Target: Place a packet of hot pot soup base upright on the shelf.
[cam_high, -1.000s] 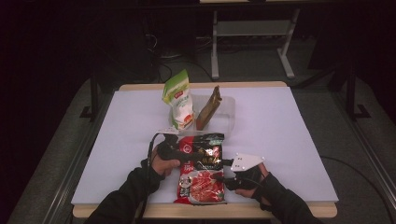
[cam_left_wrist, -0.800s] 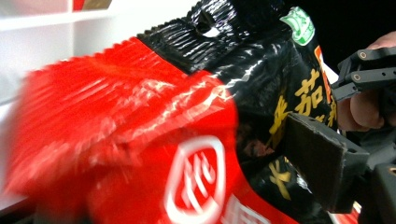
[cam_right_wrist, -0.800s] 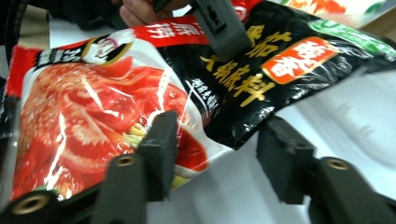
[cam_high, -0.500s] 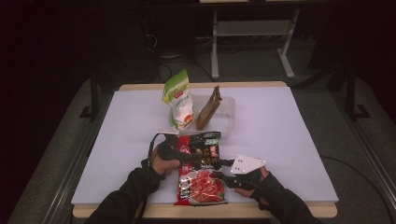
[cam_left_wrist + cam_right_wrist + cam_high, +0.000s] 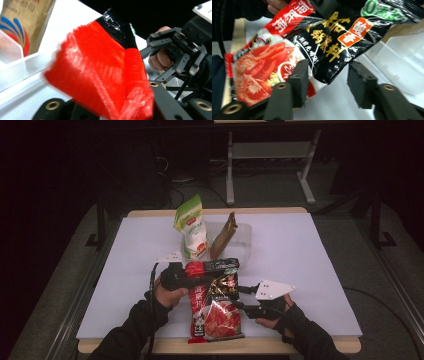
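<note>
The left gripper (image 5: 192, 279) is clamped on the upper edge of the red and black soup packet (image 5: 216, 306); in the left gripper view the packet's red seam (image 5: 105, 75) sits pinched between the jaws. The right gripper (image 5: 240, 301) is open fairly wide, its jaws straddling the packet's side edge without closing on it; in the right gripper view a corner of the packet (image 5: 322, 45) hangs between them, one jaw right beside the film and the other clear of it.

From the left gripper the packet runs lengthwise back toward the person, its lower end near the table's (image 5: 320, 270) front edge. From the right gripper it lies just ahead and toward the left hand. The right gripper is the nearer one to the free lower part.

Beyond the left gripper stand a green and white pouch (image 5: 192, 227) and a brown packet (image 5: 223, 236) in a clear tray (image 5: 246, 240). Whether the soup packet's far end is lifted off the table is hard to make out; it looks raised.
</note>
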Available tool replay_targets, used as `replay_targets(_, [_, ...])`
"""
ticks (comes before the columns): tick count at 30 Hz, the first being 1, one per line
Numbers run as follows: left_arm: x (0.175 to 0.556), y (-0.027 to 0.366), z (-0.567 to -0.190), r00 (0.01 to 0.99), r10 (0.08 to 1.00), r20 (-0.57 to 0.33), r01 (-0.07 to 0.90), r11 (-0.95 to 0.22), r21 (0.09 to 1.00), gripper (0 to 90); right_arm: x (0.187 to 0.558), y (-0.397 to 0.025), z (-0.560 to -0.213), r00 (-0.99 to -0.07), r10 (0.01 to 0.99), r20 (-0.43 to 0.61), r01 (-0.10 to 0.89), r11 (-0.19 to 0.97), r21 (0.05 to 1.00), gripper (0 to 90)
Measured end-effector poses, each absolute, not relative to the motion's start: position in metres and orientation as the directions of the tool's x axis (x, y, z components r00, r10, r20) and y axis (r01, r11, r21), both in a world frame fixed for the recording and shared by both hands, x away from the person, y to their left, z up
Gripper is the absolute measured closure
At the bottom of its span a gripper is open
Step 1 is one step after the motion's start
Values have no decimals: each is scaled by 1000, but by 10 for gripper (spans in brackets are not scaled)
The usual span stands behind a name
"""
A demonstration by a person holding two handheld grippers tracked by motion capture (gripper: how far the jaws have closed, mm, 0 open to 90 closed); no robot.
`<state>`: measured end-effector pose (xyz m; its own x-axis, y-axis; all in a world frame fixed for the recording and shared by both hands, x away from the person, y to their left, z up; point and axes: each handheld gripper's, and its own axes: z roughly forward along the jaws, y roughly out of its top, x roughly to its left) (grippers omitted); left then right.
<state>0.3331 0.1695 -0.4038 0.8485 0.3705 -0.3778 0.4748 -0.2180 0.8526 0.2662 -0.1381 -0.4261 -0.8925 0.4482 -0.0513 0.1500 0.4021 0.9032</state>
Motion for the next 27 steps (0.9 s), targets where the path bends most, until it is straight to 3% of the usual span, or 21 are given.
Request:
replay_targets(5, [326, 175, -396, 851, 378, -365, 456, -187, 870, 781, 269, -159, -421, -894, 448, -1, 193, 388, 901, 335])
replay_targets(13, [311, 177, -380, 858, 400, -322, 410, -156, 899, 785, 276, -195, -417, -801, 599, -11, 252, 354, 900, 323])
replay_targets(27, [299, 181, -366, 850, 475, -227, 323, -131, 937, 782, 282, -202, -432, -749, 660, -68, 319, 449, 835, 254])
